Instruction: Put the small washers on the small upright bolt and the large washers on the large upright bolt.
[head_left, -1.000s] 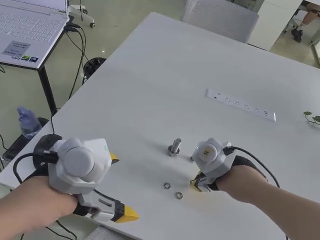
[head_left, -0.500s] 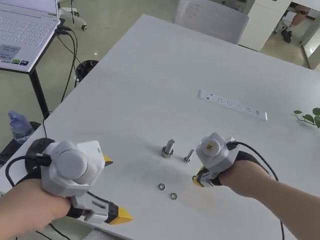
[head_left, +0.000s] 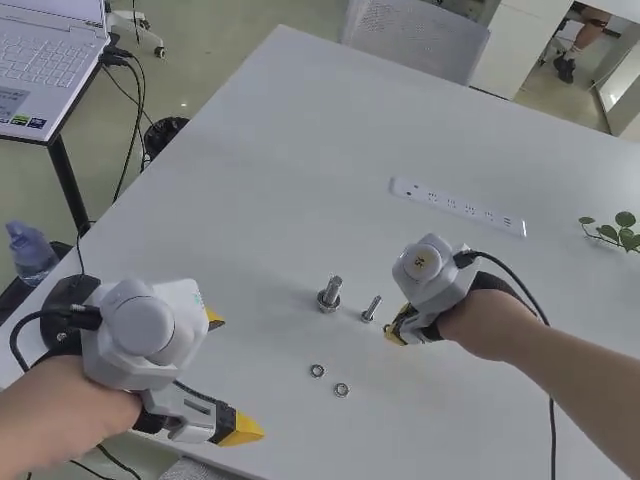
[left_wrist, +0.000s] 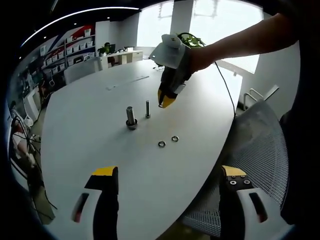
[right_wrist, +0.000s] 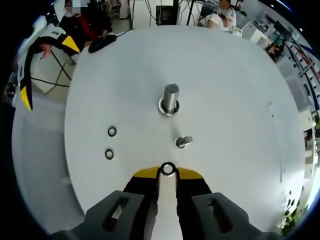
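Right tongs (head_left: 393, 335), right of centre, pinch a washer (right_wrist: 168, 168) just beside the small bolt (right_wrist: 183, 142); left tongs (head_left: 232, 375) gape, lower left.

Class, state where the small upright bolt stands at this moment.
In the head view, the small upright bolt stands on the white table between the large upright bolt and the right gripper, which pinches a washer.

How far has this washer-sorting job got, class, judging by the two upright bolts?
Done: no washer clearly sits on either bolt; the ring at the base of the large bolt could be its own head. In hand: the right claw is shut on one washer, near the small bolt. To do: two washers lie loose on the table; the left claw is open.
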